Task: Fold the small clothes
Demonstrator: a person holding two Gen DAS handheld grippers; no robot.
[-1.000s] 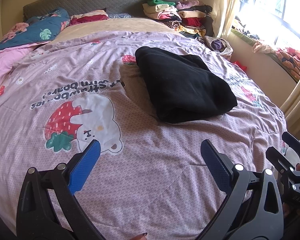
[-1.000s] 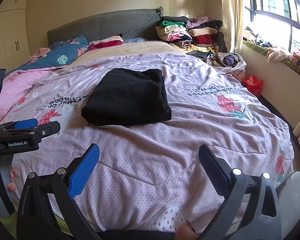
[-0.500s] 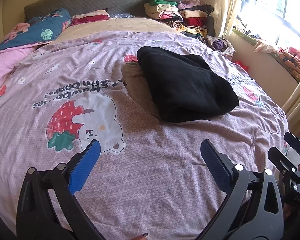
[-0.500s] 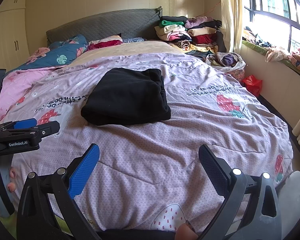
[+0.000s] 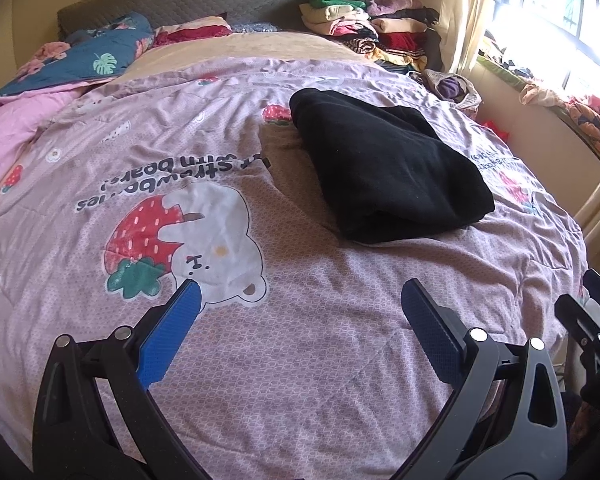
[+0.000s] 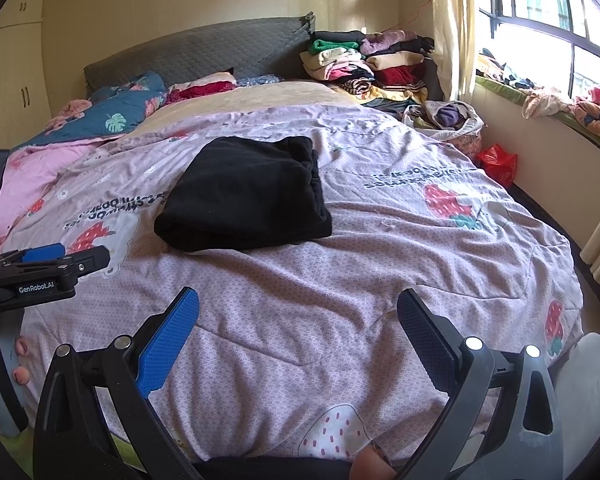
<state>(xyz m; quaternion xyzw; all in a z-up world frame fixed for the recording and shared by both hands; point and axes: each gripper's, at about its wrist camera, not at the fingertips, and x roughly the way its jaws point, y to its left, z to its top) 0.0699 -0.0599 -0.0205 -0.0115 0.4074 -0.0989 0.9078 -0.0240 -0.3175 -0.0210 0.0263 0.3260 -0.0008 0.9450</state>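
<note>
A black garment (image 5: 384,168) (image 6: 248,196) lies folded into a thick rectangle on the lilac strawberry-print bedspread (image 5: 292,352) (image 6: 380,264). My left gripper (image 5: 300,300) hovers open over the bedspread, well short of the garment, with nothing between its blue pads. My right gripper (image 6: 298,310) is also open and empty near the bed's foot, the garment lying ahead and a little left of it. The left gripper (image 6: 56,264) shows at the left edge of the right wrist view, held by a hand.
Folded clothes (image 5: 364,20) (image 6: 364,60) are stacked at the bed's far right corner by the grey headboard (image 6: 196,52). A blue and pink quilt (image 5: 72,68) lies at the far left. A window ledge with loose clothes (image 6: 548,100) runs along the right; a red bag (image 6: 496,162) sits on the floor.
Both grippers have drifted slightly; the view in the left wrist camera has shifted a little, so the garment sits marginally further right. Nothing was grasped or released.
</note>
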